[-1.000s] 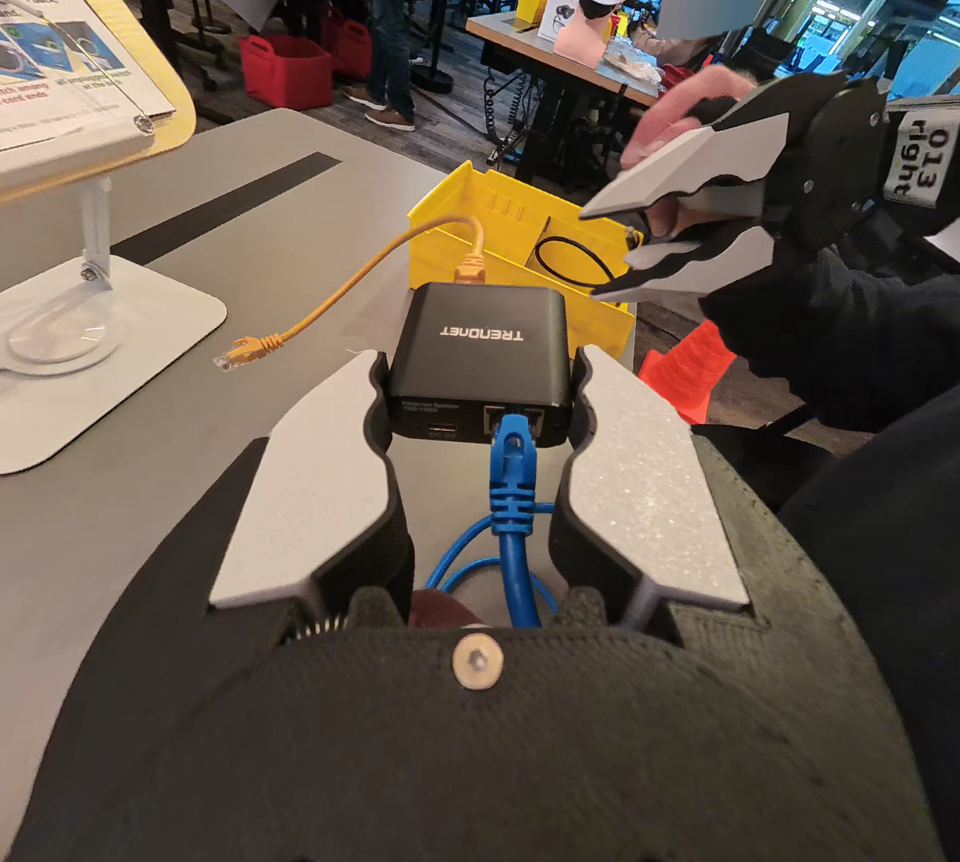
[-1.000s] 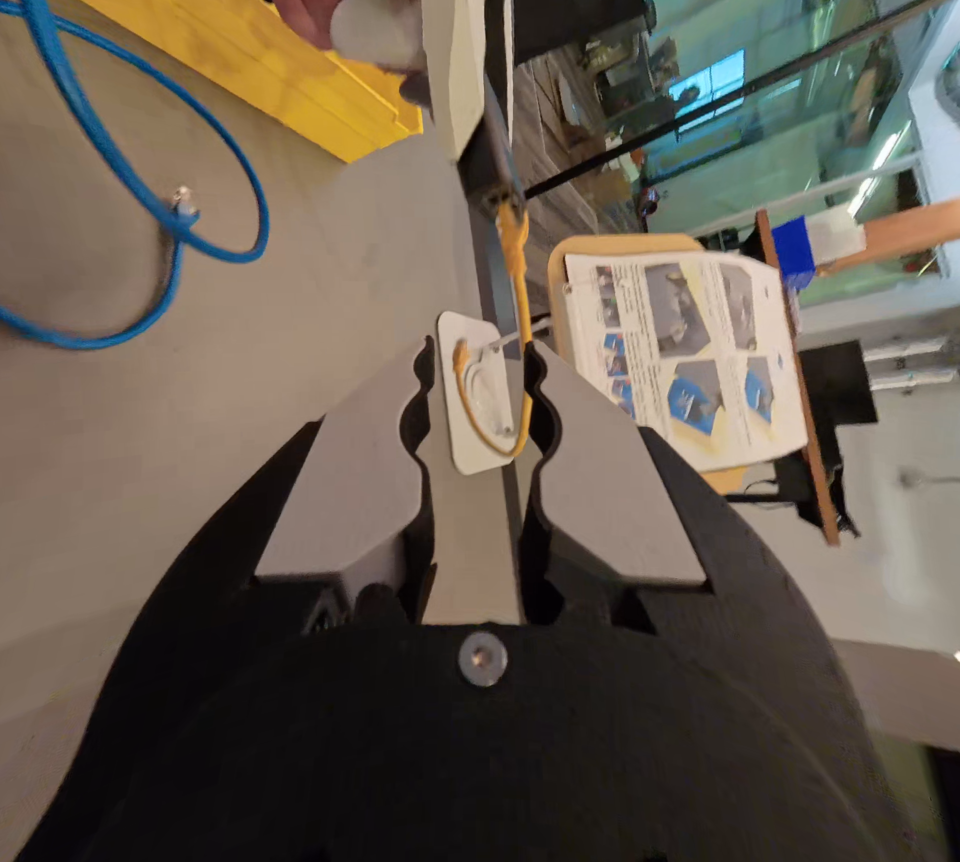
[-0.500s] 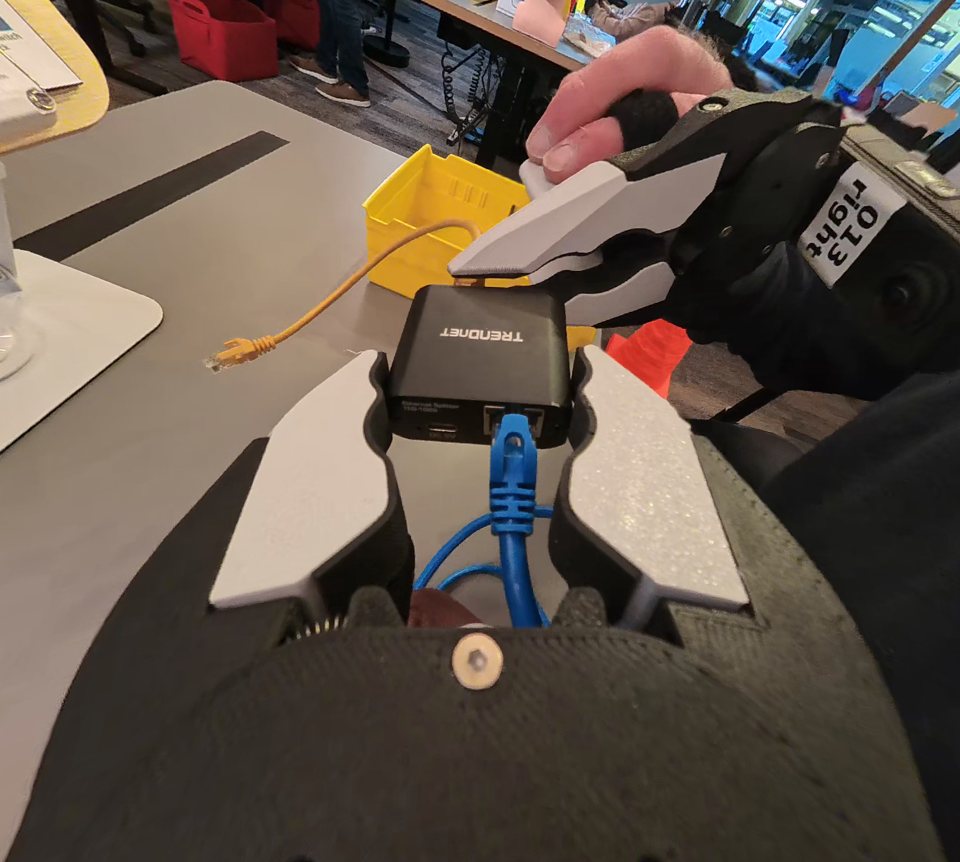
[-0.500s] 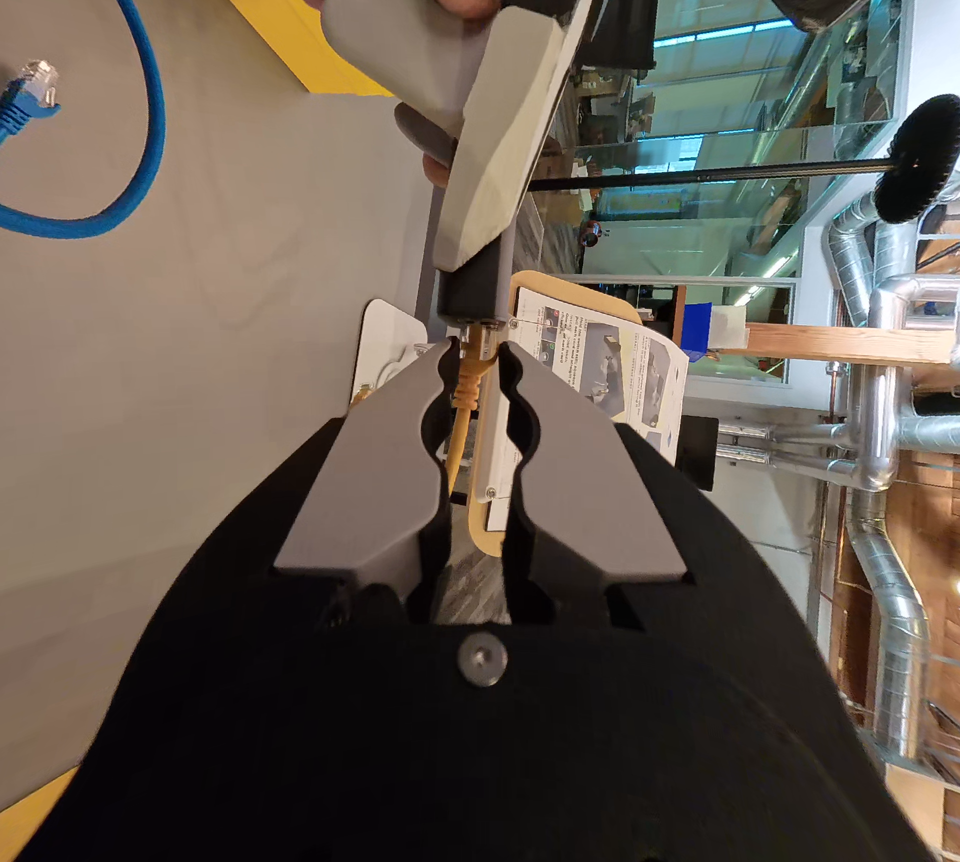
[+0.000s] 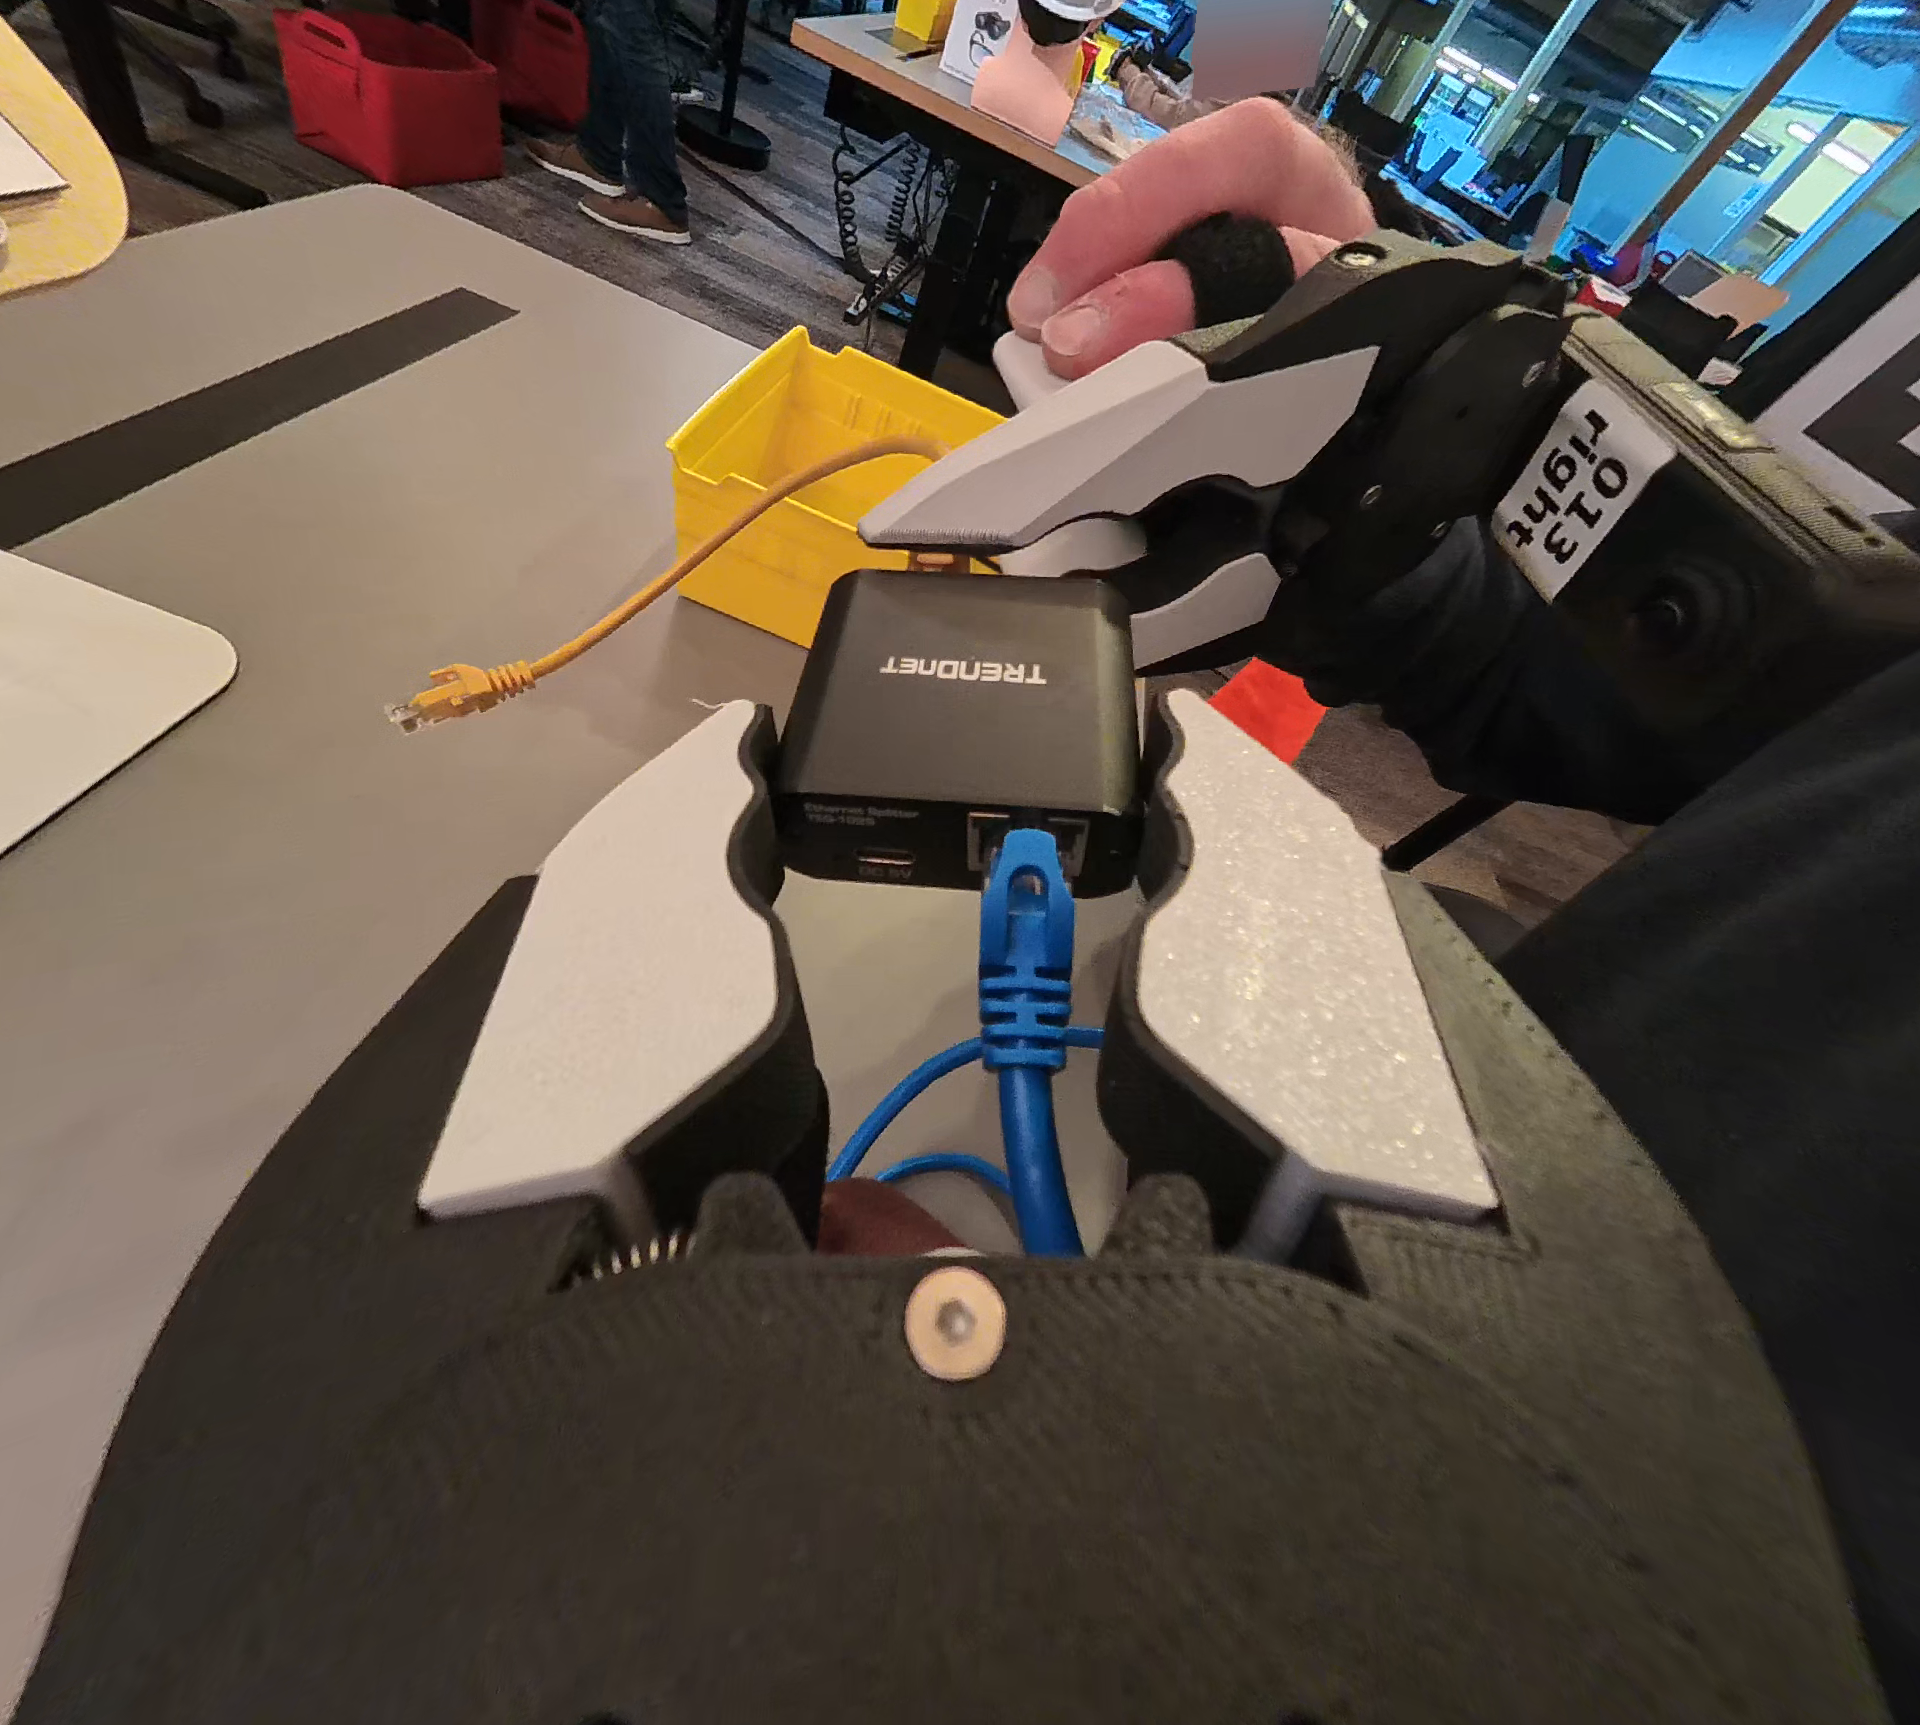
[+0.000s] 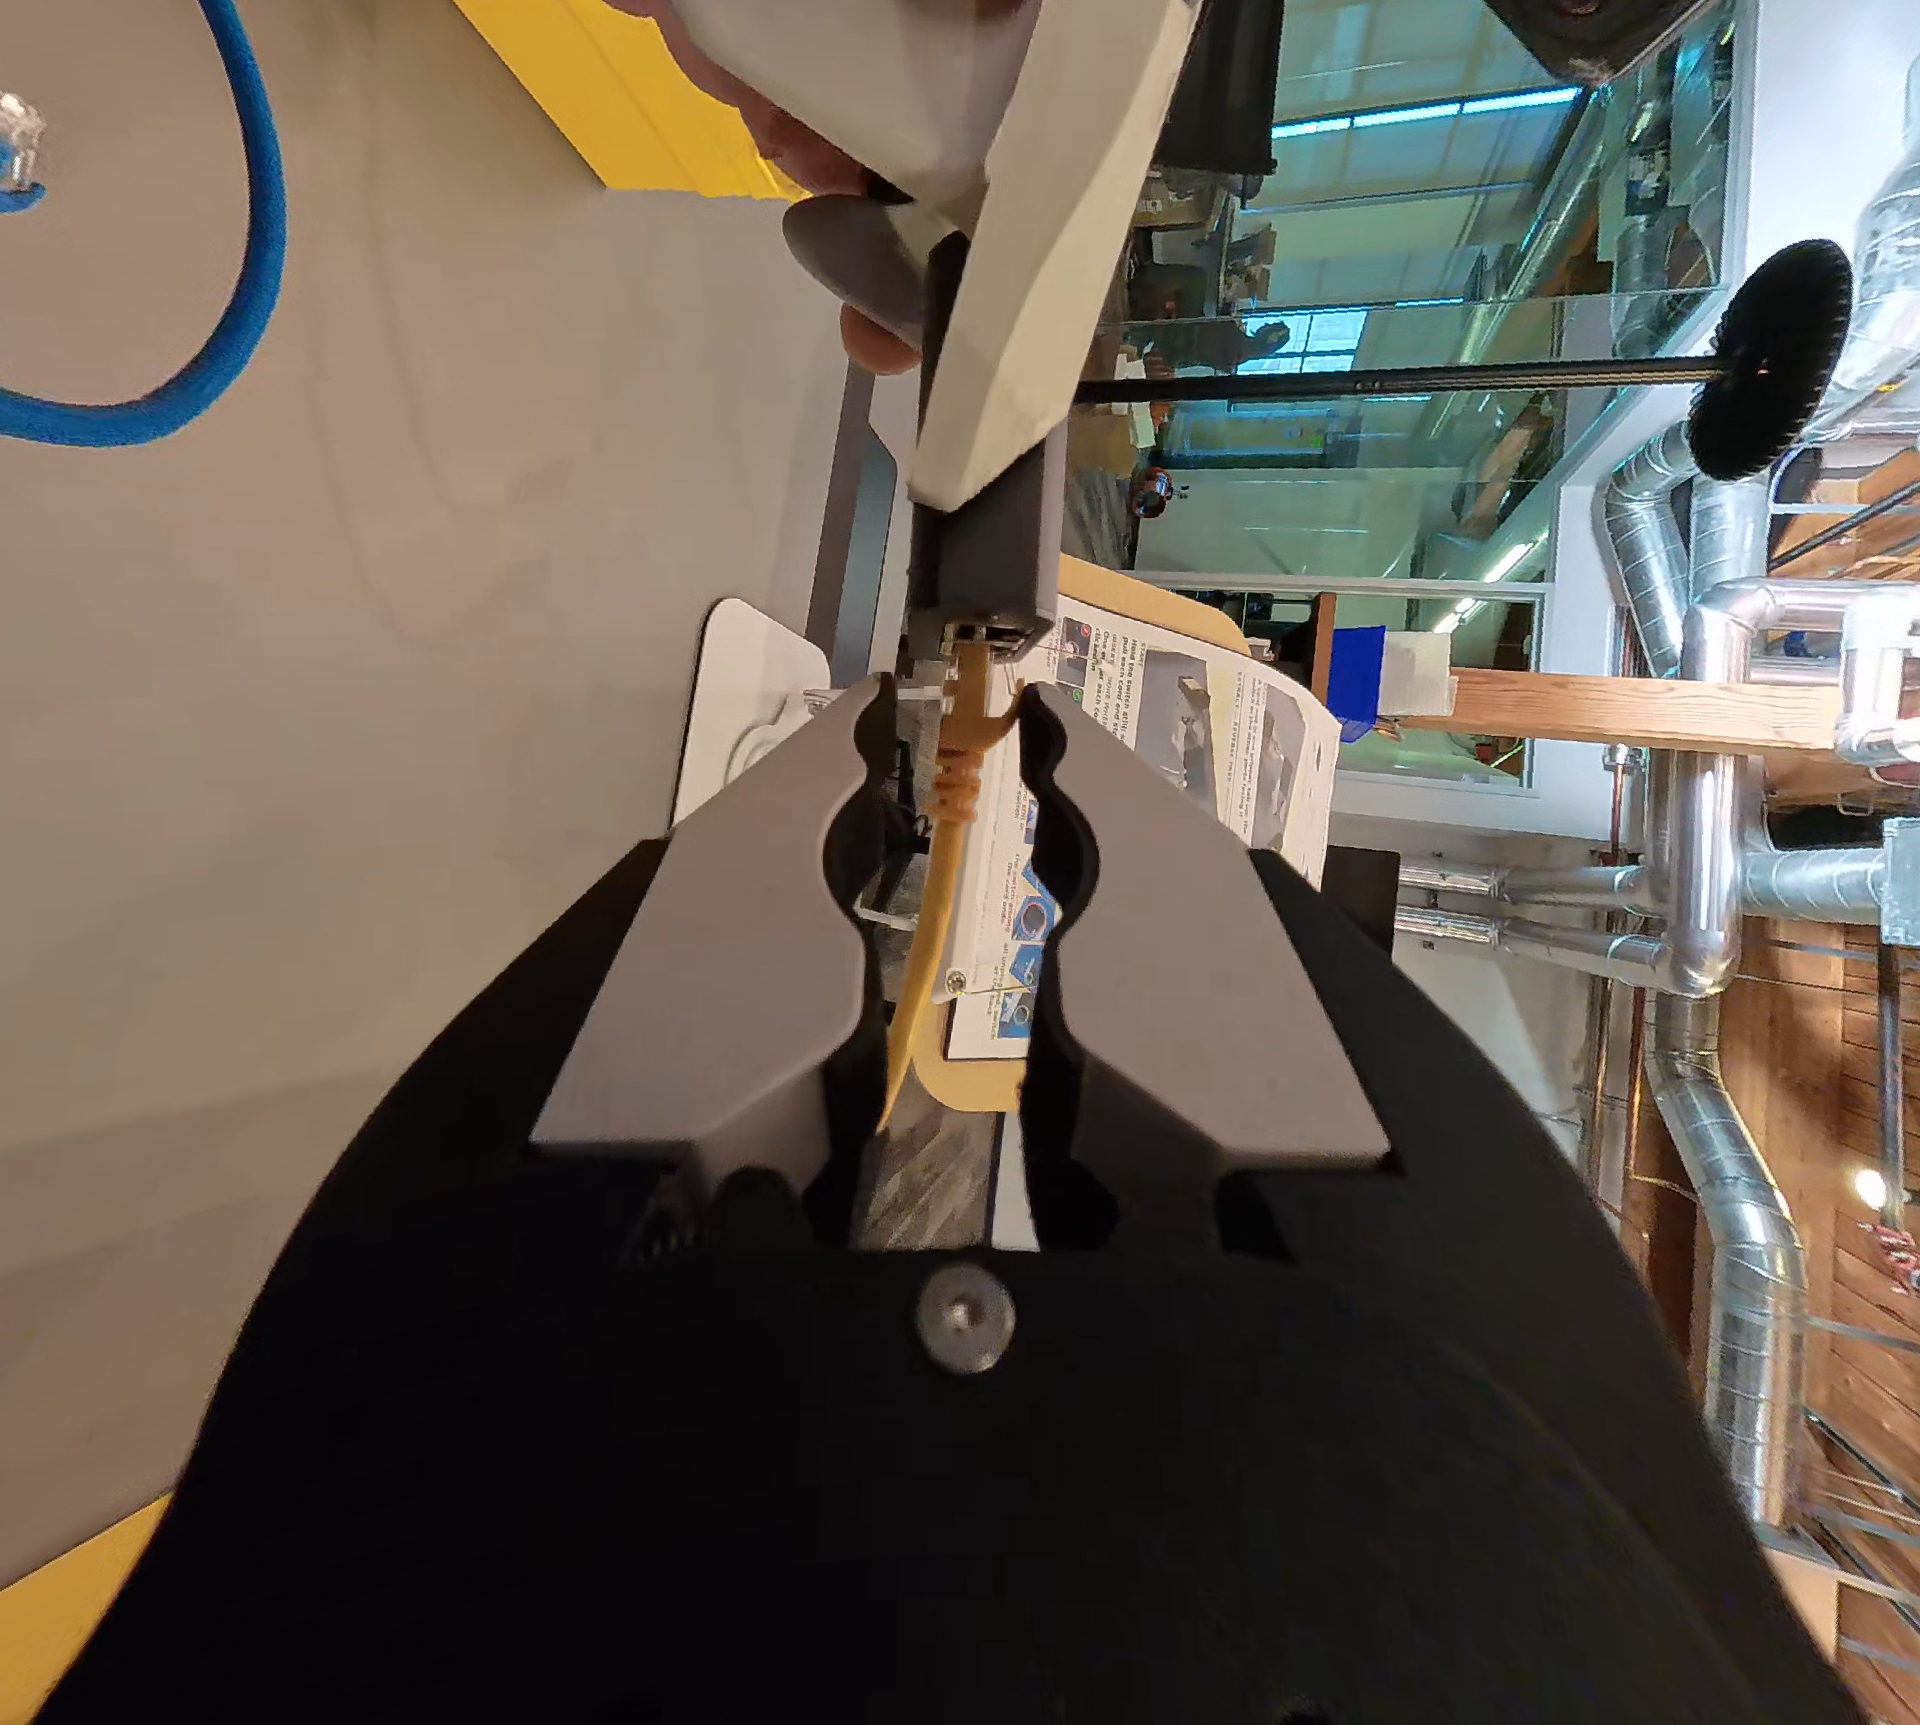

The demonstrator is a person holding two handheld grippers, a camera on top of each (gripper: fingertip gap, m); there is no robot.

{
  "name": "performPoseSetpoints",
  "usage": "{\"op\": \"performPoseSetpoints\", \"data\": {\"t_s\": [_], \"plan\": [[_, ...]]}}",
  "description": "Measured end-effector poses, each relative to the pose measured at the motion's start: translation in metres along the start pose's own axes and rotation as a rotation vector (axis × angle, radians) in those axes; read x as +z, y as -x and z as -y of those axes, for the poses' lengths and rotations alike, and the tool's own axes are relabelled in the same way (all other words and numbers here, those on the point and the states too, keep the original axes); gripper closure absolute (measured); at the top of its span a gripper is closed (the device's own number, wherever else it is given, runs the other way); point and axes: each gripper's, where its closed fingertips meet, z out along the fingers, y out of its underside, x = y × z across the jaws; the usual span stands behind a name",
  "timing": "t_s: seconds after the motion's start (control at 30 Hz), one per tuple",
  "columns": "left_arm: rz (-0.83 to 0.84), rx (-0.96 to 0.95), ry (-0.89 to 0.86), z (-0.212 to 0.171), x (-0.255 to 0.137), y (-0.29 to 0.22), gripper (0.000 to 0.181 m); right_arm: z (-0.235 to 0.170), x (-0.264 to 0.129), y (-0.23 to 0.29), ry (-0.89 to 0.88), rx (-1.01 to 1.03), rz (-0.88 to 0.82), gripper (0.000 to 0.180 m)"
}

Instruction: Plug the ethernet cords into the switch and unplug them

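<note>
The yellow bin [image 5: 774, 470] stood on the grey table [image 5: 312, 532] behind the switch [image 5: 961, 699]; what it held was hidden by its wall and the right gripper [image 5: 997, 553].

The left gripper [image 5: 956, 782] was closed on the switch, one finger against each side, lifting it off the table. A blue cord [image 5: 1023, 958] was plugged into a front port and ran back between the fingers.

The left wrist view showed the orange cord's [image 5: 644, 605] free plug lying loose on the table, and the right gripper's tips at the switch's far edge, hiding that end.

Only the right wrist view showed that end: the orange cord [image 6: 961, 740] was plugged into the switch [image 6: 987, 553], its plug between the right gripper's [image 6: 951, 699] fingers, which stood slightly apart, the right one touching the clip, the left one clear. It also showed the blue cord's loop [image 6: 249, 148] and free plug on the table.
</note>
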Motion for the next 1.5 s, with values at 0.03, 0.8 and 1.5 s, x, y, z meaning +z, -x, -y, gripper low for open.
{"op": "performPoseSetpoints", "data": {"t_s": [0.03,0.8,1.5], "plan": [[-0.001,-0.002,0.003,0.0,0.001,0.0,0.115,-0.001,0.0,0.0,0.002,-0.002,-0.002,0.159],[0.0,-0.022,0.009,0.002,0.005,0.004,0.114,0.0,-0.005,-0.003,-0.11,0.06,-0.018,0.167],[0.014,-0.072,0.019,0.002,0.005,0.015,0.114,-0.006,0.005,0.002,-0.072,0.032,0.058,0.17]]}}
